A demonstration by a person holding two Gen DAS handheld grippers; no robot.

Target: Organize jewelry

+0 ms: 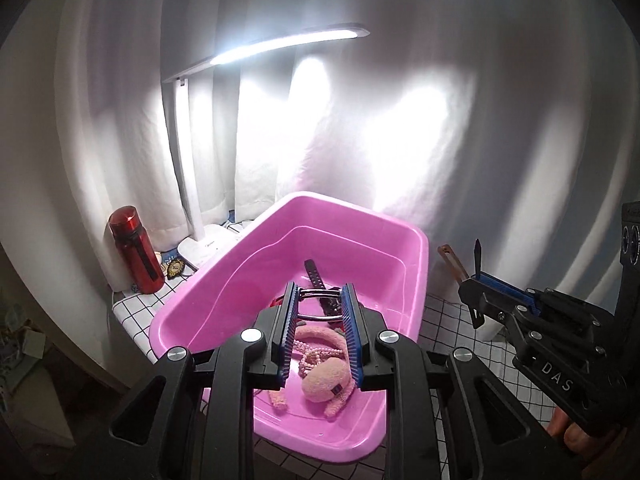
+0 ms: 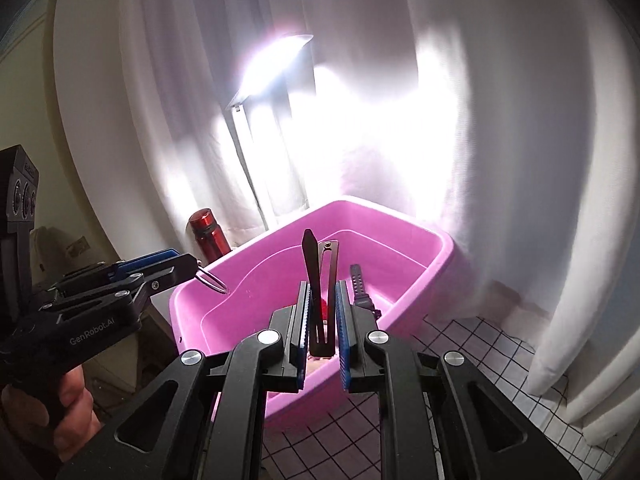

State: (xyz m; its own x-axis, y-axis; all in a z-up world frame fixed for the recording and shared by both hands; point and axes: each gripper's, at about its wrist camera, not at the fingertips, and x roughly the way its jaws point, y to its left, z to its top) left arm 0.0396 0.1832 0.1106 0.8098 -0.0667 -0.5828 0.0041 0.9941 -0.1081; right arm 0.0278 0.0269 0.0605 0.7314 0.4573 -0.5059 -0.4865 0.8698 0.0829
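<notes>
left gripper (image 1: 320, 300), nearest the lens: jaws closed on a silver bangle (image 1: 320, 293), pinched across its ring at the fingertips and held above the pink tub (image 1: 416, 240). in the right wrist view the same bangle (image 2: 211, 280) is seen hanging from those tips, over the tub's left rim. right gripper (image 2: 322, 292): jaws closed on a hair clip (image 2: 322, 280), dark prong and translucent brown plate standing upright between the blue pads, raised over the near part of the tub.

step judged: both pieces carried for sorting; where each is meant to go cannot be told. to be done well, each piece should be lowered close to its resting place before the jaws are parted, not dropped from height. the bangle is thin and held only at the tips, so it may swing or slip; the wrist is best kept level.

tub contents: a pink plush hair tie (image 1: 324, 384), a strand of pink pearl beads (image 1: 316, 354) lying partly on it, a black watch (image 1: 316, 280) farther back, something red half hidden beside it. the tub is set on a grid-patterned cloth (image 1: 460, 324).

outward: red bottle (image 1: 136, 250), lit desk lamp (image 1: 288, 46), white curtain (image 1: 500, 140).
</notes>
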